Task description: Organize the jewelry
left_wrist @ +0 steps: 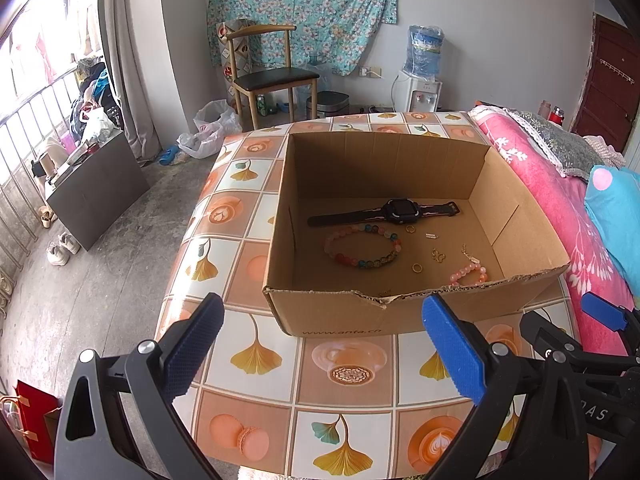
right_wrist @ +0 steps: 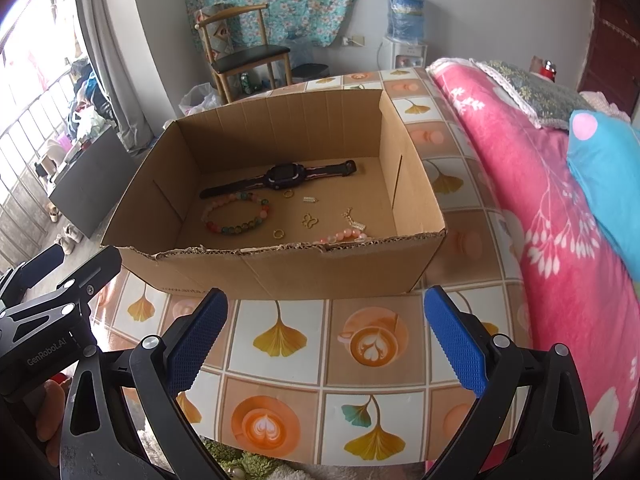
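Nearest, the left tool [left_wrist: 320, 344] and right tool [right_wrist: 326, 340] both hang wide apart and empty over the tiled bench [right_wrist: 280, 380], short of the cardboard box [right_wrist: 280, 276]. Inside the box lie a small pink bracelet [left_wrist: 469, 274], a gold ring [left_wrist: 417, 267], a multicoloured bead bracelet [left_wrist: 362, 246] and, farthest back, a black watch [left_wrist: 394, 210].

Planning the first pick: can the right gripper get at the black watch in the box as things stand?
Probably yes. The box is open-topped, the watch lies uncovered on its floor toward the far wall, and the right gripper is open and empty. It must clear the near wall and bracelet.
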`<state>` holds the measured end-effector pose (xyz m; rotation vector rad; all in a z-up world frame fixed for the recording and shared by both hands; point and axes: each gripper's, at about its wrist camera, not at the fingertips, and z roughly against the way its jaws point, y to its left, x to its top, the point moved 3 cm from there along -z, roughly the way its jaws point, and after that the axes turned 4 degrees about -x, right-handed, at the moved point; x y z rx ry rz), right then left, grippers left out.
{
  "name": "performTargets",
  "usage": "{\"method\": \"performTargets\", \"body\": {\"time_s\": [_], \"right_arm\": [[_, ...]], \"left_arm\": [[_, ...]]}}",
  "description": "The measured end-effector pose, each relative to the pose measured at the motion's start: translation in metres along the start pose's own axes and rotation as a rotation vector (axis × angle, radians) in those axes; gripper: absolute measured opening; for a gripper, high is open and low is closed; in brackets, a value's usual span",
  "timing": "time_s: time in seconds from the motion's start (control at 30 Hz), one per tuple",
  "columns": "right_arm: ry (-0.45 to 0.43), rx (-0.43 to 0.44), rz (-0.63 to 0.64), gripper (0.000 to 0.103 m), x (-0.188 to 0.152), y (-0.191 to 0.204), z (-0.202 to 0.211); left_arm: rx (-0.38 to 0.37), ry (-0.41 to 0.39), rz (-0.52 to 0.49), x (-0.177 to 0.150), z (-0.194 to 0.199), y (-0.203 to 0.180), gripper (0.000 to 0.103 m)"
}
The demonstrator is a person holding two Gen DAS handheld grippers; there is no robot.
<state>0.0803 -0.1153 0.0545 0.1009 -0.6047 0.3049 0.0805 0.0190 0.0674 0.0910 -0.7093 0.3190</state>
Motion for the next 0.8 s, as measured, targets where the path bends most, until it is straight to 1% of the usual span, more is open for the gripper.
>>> {"method": "performTargets", "body": {"time_s": [0.8], "right_arm": [[-0.001,0.002,-0.003,0.095,-0.0032,-0.0013,0.0019]], "left_arm": [[0.011,-0.014,0.014,0.0032,0.006,-0.0022,0.098]]}}
